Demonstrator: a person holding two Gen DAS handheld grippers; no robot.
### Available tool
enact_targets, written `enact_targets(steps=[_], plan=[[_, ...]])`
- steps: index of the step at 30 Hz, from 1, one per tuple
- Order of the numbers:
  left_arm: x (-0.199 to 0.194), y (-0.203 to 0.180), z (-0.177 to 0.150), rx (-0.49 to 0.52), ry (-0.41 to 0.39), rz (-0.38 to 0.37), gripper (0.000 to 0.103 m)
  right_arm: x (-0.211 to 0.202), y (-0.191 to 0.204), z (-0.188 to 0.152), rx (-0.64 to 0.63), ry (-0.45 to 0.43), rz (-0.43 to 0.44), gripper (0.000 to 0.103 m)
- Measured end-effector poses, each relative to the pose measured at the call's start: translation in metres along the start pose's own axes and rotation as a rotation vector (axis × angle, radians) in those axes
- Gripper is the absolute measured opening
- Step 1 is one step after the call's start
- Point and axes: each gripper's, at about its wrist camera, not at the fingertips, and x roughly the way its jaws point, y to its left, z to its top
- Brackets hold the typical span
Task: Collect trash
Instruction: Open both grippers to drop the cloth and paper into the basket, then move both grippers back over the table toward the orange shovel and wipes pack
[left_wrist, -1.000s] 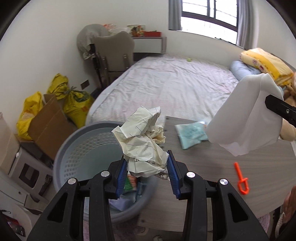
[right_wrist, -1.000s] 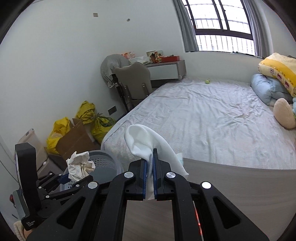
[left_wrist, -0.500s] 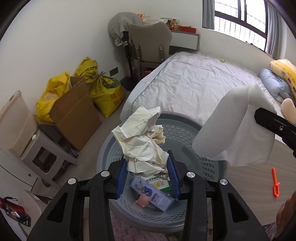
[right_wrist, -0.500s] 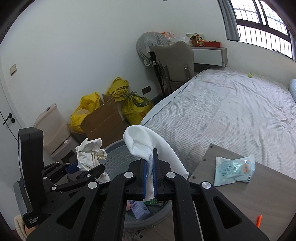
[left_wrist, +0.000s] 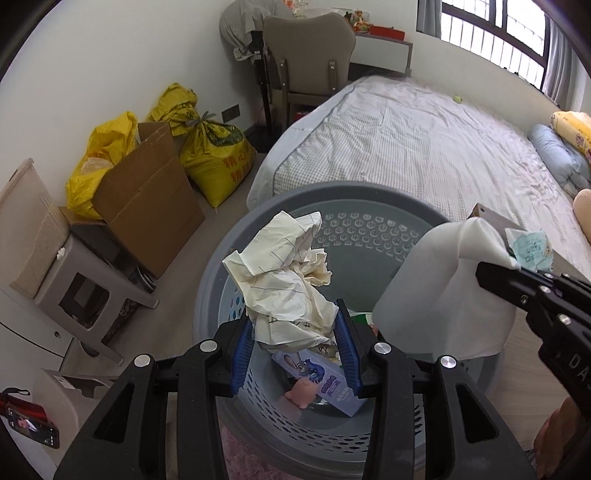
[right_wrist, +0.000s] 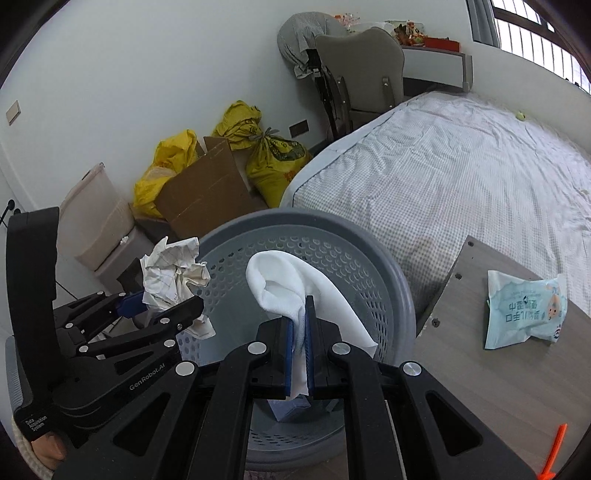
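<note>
Basket (left_wrist: 236, 258): a big grey perforated tub on the floor, between the foot of the bed (left_wrist: 424, 147) and the corner of the table (right_wrist: 480, 350); its mouth lies straight below both tools, so I'd judge the coming move to be a plain drop downward.
Basket contents: a purple cartoon box (left_wrist: 321, 380) and a small pink toy (left_wrist: 301, 393) already lie on the bottom.
White cloth (right_wrist: 288, 280): hangs over the right side of the basket mouth, draped from its pinch point and falling inside the rim.
Crumpled paper (left_wrist: 284, 280): a loose lined-paper wad, sitting above the left-centre of the opening, well clear of the rim.
Left tool (left_wrist: 295, 354): closed fairly wide around the lower part of the paper wad, its blue pads pressing both sides.
Right tool (right_wrist: 299, 354): pinched almost flat on a fold of the cloth, the blue pads nearly meeting.
Nearer tool: both are over the opening; I can't tell which is lower.
Wipes packet (right_wrist: 524, 314): left on the table, right of the basket.
Orange clip (right_wrist: 554, 454): on the table's near edge, farthest from the basket.
</note>
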Motion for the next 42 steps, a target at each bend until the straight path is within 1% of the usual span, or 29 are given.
enact_targets(steps=[2,3,7,8,9,10,11,12,14,17,21,27,31,42], plan=[[0.005,0.002,-0.002,-0.004,0.013,-0.004,0.044,0.007,0.0,-0.004,0.0,0.022,-0.008,0.006],[0.007,0.003,-0.002,-0.008,0.018,-0.004,0.047,0.009,-0.001,-0.005,0.0,0.028,-0.009,0.006],[0.007,0.003,-0.004,-0.008,0.017,0.006,0.051,0.011,-0.003,-0.006,0.006,0.033,-0.025,0.006],[0.006,0.003,-0.004,-0.007,0.014,0.009,0.056,0.009,-0.004,-0.006,0.008,0.028,-0.029,0.008],[0.005,0.004,-0.004,-0.006,0.01,0.01,0.058,0.007,-0.005,-0.007,0.009,0.023,-0.035,0.012],[0.005,0.004,-0.004,-0.006,0.007,0.013,0.062,0.005,-0.005,-0.007,0.008,0.015,-0.042,0.02],[0.003,0.004,-0.004,-0.006,0.003,0.016,0.067,0.002,-0.005,-0.007,0.008,0.008,-0.049,0.025],[0.002,0.004,-0.004,-0.008,0.0,0.018,0.071,0.001,-0.005,-0.007,0.007,0.003,-0.053,0.028],[0.0,0.005,-0.004,-0.011,-0.005,0.019,0.073,-0.002,-0.006,-0.008,0.007,-0.003,-0.059,0.033],[-0.002,0.005,-0.004,-0.016,-0.006,0.026,0.077,-0.005,-0.006,-0.01,0.008,-0.006,-0.068,0.035],[-0.005,0.008,-0.004,-0.026,-0.008,0.028,0.078,-0.006,-0.008,-0.013,0.013,-0.002,-0.071,0.036],[-0.009,0.009,-0.007,-0.037,-0.001,0.033,0.078,-0.01,-0.008,-0.017,0.02,-0.003,-0.076,0.039],[-0.014,0.009,-0.008,-0.042,-0.007,0.033,0.08,-0.015,-0.007,-0.019,0.025,-0.012,-0.075,0.045],[-0.032,0.002,-0.012,-0.024,-0.036,0.044,0.082,-0.035,-0.005,-0.029,0.029,-0.043,-0.071,0.047]])
